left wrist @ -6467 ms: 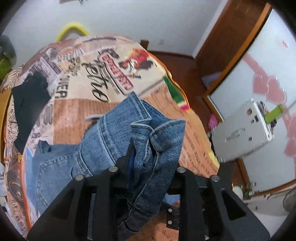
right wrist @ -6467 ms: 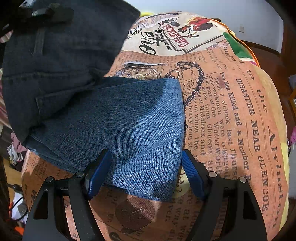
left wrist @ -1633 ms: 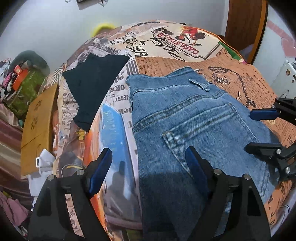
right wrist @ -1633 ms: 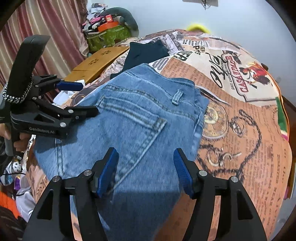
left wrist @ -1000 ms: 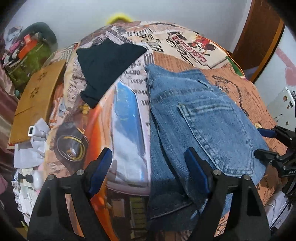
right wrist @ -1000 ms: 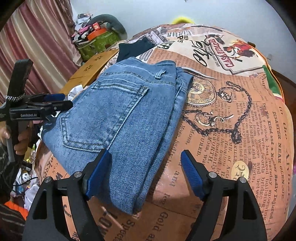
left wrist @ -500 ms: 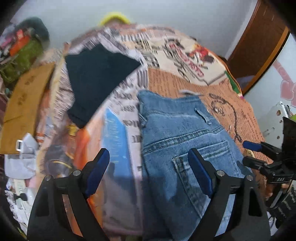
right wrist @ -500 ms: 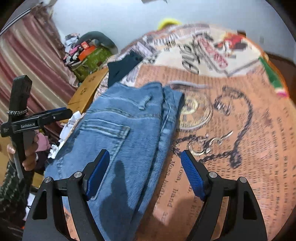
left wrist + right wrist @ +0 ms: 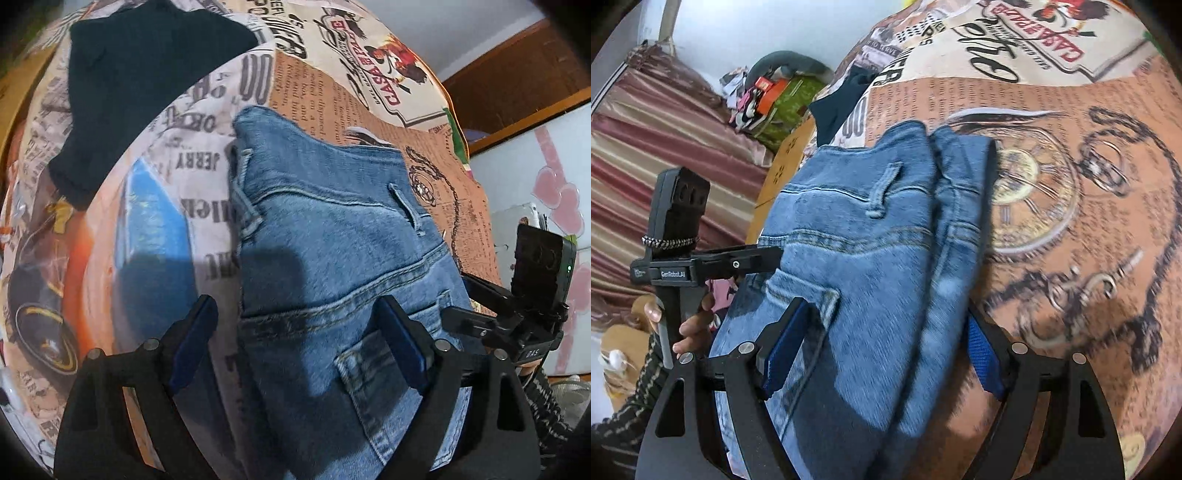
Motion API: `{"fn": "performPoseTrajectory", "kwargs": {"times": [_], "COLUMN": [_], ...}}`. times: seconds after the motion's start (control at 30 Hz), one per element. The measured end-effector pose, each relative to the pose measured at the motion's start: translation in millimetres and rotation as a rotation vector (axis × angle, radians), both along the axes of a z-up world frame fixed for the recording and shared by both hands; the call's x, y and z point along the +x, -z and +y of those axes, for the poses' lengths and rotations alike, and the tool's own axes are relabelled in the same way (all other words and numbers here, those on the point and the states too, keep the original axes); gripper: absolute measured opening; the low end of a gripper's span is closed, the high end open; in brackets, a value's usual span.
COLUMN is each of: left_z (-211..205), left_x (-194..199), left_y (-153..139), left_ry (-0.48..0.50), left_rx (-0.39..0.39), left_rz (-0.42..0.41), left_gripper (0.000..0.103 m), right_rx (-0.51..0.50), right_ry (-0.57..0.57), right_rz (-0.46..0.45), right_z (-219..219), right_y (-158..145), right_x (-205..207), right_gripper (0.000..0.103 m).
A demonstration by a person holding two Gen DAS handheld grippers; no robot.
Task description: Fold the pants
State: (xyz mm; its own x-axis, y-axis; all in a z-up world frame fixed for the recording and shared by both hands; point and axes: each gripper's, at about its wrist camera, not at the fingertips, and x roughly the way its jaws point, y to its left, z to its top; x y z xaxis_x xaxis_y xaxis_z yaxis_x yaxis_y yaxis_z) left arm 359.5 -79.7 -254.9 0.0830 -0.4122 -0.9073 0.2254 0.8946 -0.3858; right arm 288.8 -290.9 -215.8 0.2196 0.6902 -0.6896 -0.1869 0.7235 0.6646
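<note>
Newspaper-print bedspread [image 9: 332,96] under folded jeans [image 9: 332,236], left tool [image 9: 295,343] and right tool [image 9: 875,350] both wide, empty.

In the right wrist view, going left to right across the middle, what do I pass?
Striped curtain → left gripper held in a hand → folded jeans → pocket-watch print on the bedspread.

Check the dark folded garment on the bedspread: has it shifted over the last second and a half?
No. The dark garment lies on the same newsprint lettering of the bedspread, beyond the jeans; only the camera's framing changed.
</note>
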Motion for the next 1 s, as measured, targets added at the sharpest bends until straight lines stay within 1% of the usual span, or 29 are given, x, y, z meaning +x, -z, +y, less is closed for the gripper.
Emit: {"fn": "performPoseTrajectory", "kwargs": {"times": [0.1,0.17,0.2,0.23,0.27,0.3,0.33,0.37,0.43,0.47,0.53,0.73,0.87,1.0], "left_z": [-7.6,-12.4,-14.2,-14.7,-13.6,-11.6,-10.5,-8.1,-2.6,0.7,7.7,31.4,44.8,66.4], "left_x": [4.4,5.1,4.3,3.3,1.7,-0.4,-2.1,-4.2,-10.1,-13.5,-23.6,-34.6,-29.3,-12.9], "left_y": [4.0,4.4,3.0,1.0,-2.1,-5.0,-8.9,-15.1,-30.9,-39.1,-65.3,-137.3,-176.7,-204.3], "left_ry": [0.02,0.027,0.032,0.03,0.021,0.018,0.015,0.009,0.006,0.007,0.012,-0.023,-0.056,-0.109], "left_rx": [-0.035,-0.036,-0.035,-0.035,-0.037,-0.038,-0.036,-0.045,-0.069,-0.079,-0.096,-0.1,-0.073,-0.058], "left_rz": [0.012,0.008,0.001,-0.005,-0.016,-0.029,-0.042,-0.059,-0.104,-0.132,-0.229,-0.45,-0.57,-0.654], "left_gripper": [0.082,0.079,0.074,0.071,0.069,0.065,0.06,0.058,0.049,0.048,0.044,0.042,0.041,0.041], "right_rx": [0.003,0.018,0.026,0.031,0.029,0.019,0.0,-0.016,-0.033,-0.036,-0.044,-0.027,-0.023,-0.021], "right_ry": [-0.014,-0.017,-0.016,-0.016,-0.018,-0.023,-0.026,-0.027,-0.029,-0.028,-0.022,-0.001,-0.006,-0.018], "right_rz": [0.012,0.038,0.051,0.058,0.052,0.039,0.02,0.003,-0.034,-0.057,-0.116,-0.278,-0.388,-0.469], "right_z": [1.6,-0.4,-2.3,-2.8,-2.6,-1.2,0.8,2.5,5.9,7.9,11.1,29.5,51.0,75.4], "right_y": [1.5,2.7,3.1,2.1,-0.6,-4.6,-10.4,-15.3,-26.8,-32.9,-48.8,-101.9,-137.8,-166.1], "right_x": [4.6,7.4,10.3,10.8,10.2,9.0,7.5,7.8,6.5,6.1,3.5,12.3,28.0,52.2], "right_gripper": [0.071,0.057,0.053,0.047,0.041,0.038,0.034,0.028,0.024,0.023,0.022,0.02,0.02,0.019]}}
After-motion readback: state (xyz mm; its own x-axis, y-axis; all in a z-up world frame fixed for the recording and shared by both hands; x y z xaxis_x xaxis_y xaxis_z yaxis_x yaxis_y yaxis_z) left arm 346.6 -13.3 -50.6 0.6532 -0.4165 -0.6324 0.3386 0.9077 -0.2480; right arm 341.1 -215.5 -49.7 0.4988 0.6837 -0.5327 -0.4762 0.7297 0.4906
